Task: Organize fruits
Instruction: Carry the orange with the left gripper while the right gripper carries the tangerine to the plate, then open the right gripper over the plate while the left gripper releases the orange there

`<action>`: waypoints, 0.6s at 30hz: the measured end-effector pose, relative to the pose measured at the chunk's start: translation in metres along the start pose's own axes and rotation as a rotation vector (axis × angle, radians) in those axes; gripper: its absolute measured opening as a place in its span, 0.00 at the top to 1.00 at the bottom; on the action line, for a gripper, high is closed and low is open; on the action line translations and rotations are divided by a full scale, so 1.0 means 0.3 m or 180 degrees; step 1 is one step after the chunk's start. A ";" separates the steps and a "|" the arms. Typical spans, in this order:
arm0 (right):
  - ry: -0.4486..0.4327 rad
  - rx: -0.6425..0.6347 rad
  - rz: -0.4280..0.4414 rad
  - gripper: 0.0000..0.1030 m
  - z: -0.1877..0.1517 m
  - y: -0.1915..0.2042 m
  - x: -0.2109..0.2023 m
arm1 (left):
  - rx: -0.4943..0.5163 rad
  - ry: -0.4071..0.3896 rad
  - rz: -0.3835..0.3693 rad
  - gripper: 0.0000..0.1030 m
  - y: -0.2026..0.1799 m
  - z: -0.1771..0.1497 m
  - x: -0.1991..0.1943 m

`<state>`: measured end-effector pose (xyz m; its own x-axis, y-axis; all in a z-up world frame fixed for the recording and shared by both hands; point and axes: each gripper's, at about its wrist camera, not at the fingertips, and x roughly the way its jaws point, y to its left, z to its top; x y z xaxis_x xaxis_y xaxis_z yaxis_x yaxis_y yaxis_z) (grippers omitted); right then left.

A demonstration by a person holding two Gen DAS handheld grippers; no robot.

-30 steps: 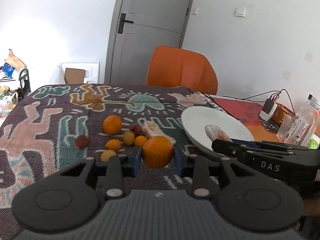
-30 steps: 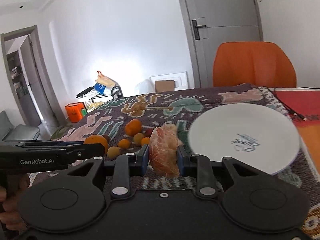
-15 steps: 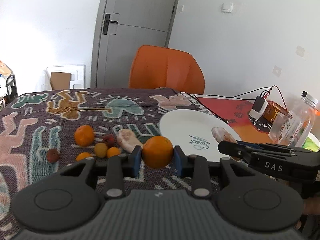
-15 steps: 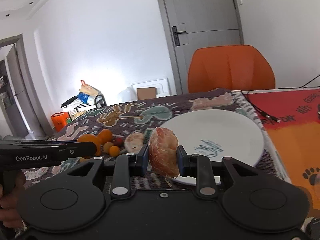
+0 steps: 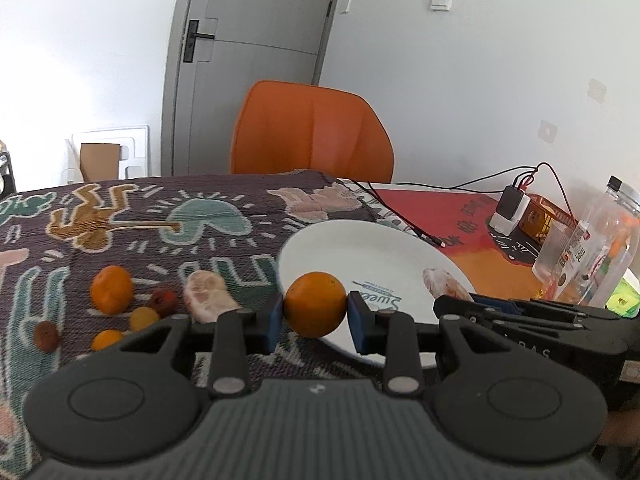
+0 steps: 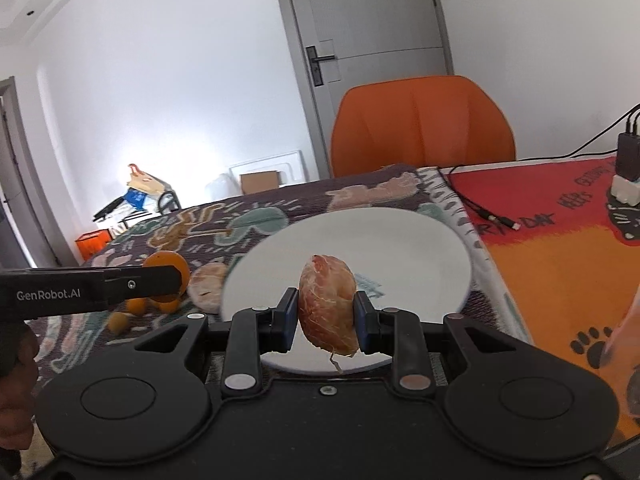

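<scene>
Left wrist view: the left gripper (image 5: 315,312) clamps an orange (image 5: 315,305) between its blue pads, the fruit held at the near-left rim of a white plate (image 5: 372,256) on a patterned cloth (image 5: 120,224). To the left, loose fruit lies on the cloth — a second orange (image 5: 111,289), a peeled citrus piece (image 5: 208,297), a dark red fruit (image 5: 164,301) and small yellow fruits (image 5: 143,318) beside them. An orange chair (image 5: 312,130) stands behind the table; a clear jar (image 5: 608,248) sits at far right.

Right wrist view: the right gripper (image 6: 326,312) is closed on a peeled, reddish citrus piece (image 6: 329,304) — pith strands hanging below — held above the near half of the plate (image 6: 400,240). The left gripper (image 6: 166,276) reaches in from the left, its orange (image 6: 170,270) just off the plate's left edge, with the peeled piece (image 6: 208,286) on the cloth beside it. A red-and-orange mat (image 6: 560,248) lies to the right.
</scene>
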<state>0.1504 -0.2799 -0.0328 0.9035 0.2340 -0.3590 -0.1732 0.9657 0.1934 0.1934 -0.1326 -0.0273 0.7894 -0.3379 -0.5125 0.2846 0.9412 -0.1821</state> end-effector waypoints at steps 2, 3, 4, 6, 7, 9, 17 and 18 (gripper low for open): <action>-0.0010 -0.0006 -0.0074 0.73 0.006 -0.016 0.011 | 0.0017 0.0015 -0.0012 0.68 -0.013 0.004 0.022; -0.0011 -0.0008 -0.0118 0.73 0.008 -0.024 0.015 | 0.0026 0.0022 -0.0019 0.68 -0.019 0.007 0.032; -0.0015 -0.0006 -0.0153 0.73 0.011 -0.033 0.020 | 0.0029 0.0028 -0.0024 0.68 -0.024 0.007 0.041; -0.0052 0.0016 -0.0222 0.70 0.014 -0.047 0.023 | 0.0034 0.0039 -0.0033 0.68 -0.031 0.011 0.056; -0.0074 0.0038 -0.0249 0.66 0.016 -0.053 0.021 | 0.0037 0.0046 -0.0036 0.68 -0.035 0.014 0.065; -0.0082 0.0084 -0.0232 0.61 0.015 -0.062 0.015 | 0.0032 0.0056 -0.0047 0.68 -0.041 0.019 0.080; -0.0037 0.0113 -0.0178 0.58 -0.017 -0.048 -0.029 | -0.0014 0.0021 0.0028 0.59 -0.040 0.035 0.077; -0.0026 0.0121 -0.0169 0.58 -0.020 -0.044 -0.033 | -0.0022 0.0013 0.0038 0.57 -0.035 0.036 0.067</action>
<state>0.1413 -0.2942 -0.0372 0.9143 0.1814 -0.3622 -0.1101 0.9717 0.2088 0.2122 -0.1492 -0.0267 0.7905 -0.3265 -0.5182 0.2713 0.9452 -0.1817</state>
